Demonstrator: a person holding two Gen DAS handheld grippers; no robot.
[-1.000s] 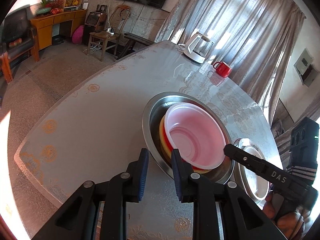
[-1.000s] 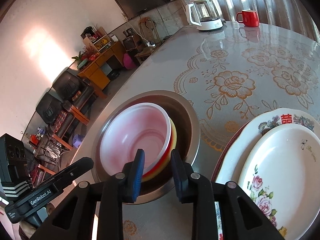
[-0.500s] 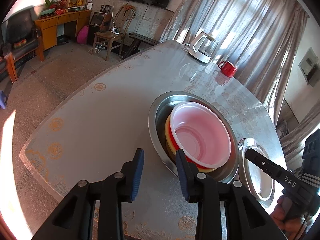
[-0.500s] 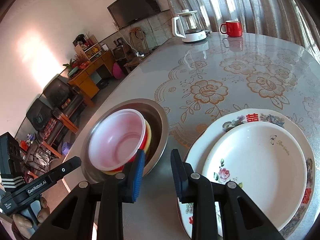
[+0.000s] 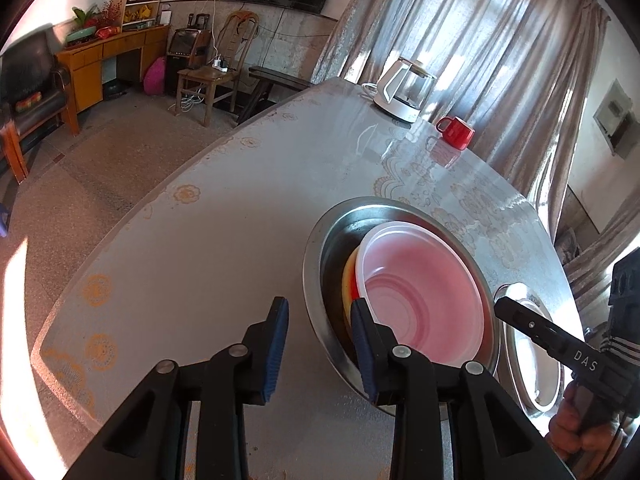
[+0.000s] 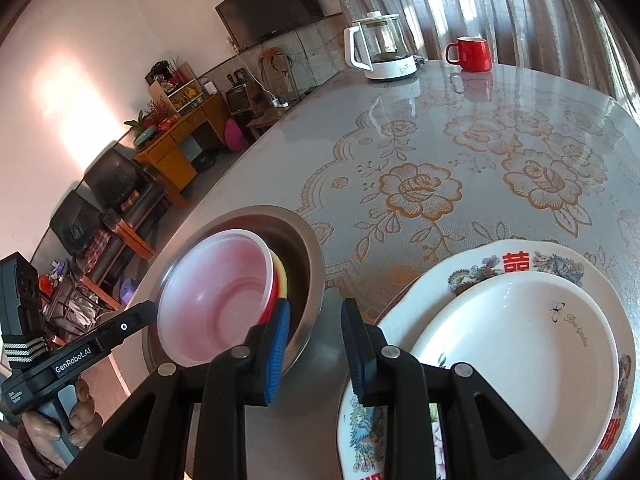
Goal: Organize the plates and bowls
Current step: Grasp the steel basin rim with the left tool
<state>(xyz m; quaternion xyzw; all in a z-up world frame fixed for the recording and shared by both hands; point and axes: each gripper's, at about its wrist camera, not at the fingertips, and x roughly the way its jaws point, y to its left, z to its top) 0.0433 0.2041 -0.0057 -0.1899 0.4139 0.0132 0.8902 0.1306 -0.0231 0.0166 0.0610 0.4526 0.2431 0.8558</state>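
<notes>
Both tongs empty, bowls and plates already stacked

Left gripper (image 5: 318,344) and right gripper (image 6: 314,344) hang slightly spread, pinching nothing. Just past them the pink plastic bowl (image 6: 218,300) sits nested in the steel basin (image 6: 310,276): light, flexy, grab its rim. Flowered plates (image 6: 516,344) beside it look heavy, slick, chippable.

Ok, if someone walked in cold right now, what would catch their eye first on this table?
Probably the pink plastic bowl, nested with red and yellow bowls inside the steel basin near the table's front edge. Right beside it sit two stacked flowered plates, the smaller on top. At the far end by the curtains stand a red mug and a glass kettle.
</notes>
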